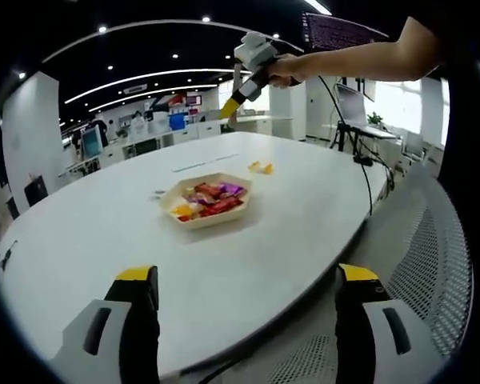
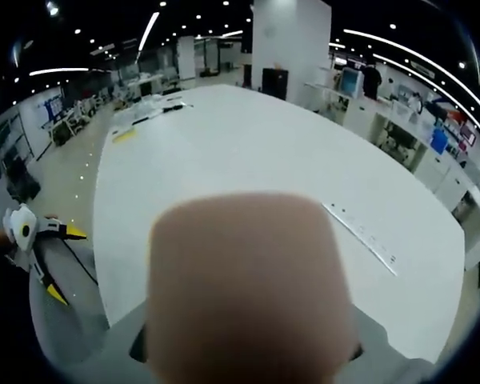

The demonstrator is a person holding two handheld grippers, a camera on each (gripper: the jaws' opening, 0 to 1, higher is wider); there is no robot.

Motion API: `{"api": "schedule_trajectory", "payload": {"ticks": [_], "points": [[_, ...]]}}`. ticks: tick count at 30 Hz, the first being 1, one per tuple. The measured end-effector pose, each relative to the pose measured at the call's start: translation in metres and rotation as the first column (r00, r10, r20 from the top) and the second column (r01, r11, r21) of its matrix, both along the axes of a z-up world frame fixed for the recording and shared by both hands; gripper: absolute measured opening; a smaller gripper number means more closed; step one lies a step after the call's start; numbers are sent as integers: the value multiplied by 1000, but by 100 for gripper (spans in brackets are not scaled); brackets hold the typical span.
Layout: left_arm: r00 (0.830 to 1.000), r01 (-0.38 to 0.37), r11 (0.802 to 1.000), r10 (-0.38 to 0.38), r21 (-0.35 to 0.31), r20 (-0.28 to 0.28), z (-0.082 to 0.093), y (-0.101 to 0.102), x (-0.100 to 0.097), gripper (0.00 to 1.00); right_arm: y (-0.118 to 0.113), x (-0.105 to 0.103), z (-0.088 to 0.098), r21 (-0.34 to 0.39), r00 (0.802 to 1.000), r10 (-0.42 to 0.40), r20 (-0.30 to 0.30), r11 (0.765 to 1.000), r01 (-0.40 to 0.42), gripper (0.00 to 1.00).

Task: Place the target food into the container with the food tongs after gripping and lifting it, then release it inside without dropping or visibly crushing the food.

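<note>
Left gripper [image 1: 244,292] wide open, low over white oval worktop [image 1: 104,216]. Tray of wrapped snacks [image 1: 206,200] at centre; small yellow pieces [image 1: 262,167] at 1 o'clock. Right gripper [image 1: 238,96] raised at 12 o'clock, state unclear. Pinkish blur [image 2: 248,288] blocking right gripper view. Open office beyond.

On the desk [image 1: 104,216], a tray [image 1: 206,202] near the middle, packets of food [image 1: 208,198] heaped in it — two small pieces [image 1: 261,167] lying apart behind it. Right of the desk, a mesh chair [image 1: 432,264]. Above the far edge, the other tongs [image 1: 244,80] held in a hand [image 1: 284,70]. Beyond, rows of workstations.
</note>
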State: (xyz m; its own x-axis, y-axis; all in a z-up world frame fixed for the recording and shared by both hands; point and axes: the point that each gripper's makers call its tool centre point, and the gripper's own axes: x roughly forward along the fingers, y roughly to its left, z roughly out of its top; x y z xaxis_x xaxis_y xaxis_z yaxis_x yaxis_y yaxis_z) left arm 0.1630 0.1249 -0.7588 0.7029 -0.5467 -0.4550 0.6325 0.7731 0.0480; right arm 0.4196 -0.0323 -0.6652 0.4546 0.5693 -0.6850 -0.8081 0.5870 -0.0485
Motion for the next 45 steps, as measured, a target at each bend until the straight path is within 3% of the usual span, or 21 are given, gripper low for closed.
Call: {"api": "schedule_trajectory", "payload": {"ticks": [11, 14, 26, 45], "points": [[1000, 7, 1000, -7, 0, 0, 0, -1, 0, 89, -36, -1, -9, -9, 998, -52, -17, 999, 52, 28], [1000, 2, 1000, -2, -4, 21, 3, 0, 1, 93, -47, -1, -12, -11, 997, -69, -18, 998, 68, 28], [1000, -4, 1000, 4, -2, 21, 2, 1, 3, 99, -91, -5, -38, -33, 989, -138, -59, 990, 136, 29], [1000, -3, 1000, 3, 4, -19, -3, 1, 1, 99, -109, -20, -80, -56, 971, -199, -135, 980, 193, 29]]}}
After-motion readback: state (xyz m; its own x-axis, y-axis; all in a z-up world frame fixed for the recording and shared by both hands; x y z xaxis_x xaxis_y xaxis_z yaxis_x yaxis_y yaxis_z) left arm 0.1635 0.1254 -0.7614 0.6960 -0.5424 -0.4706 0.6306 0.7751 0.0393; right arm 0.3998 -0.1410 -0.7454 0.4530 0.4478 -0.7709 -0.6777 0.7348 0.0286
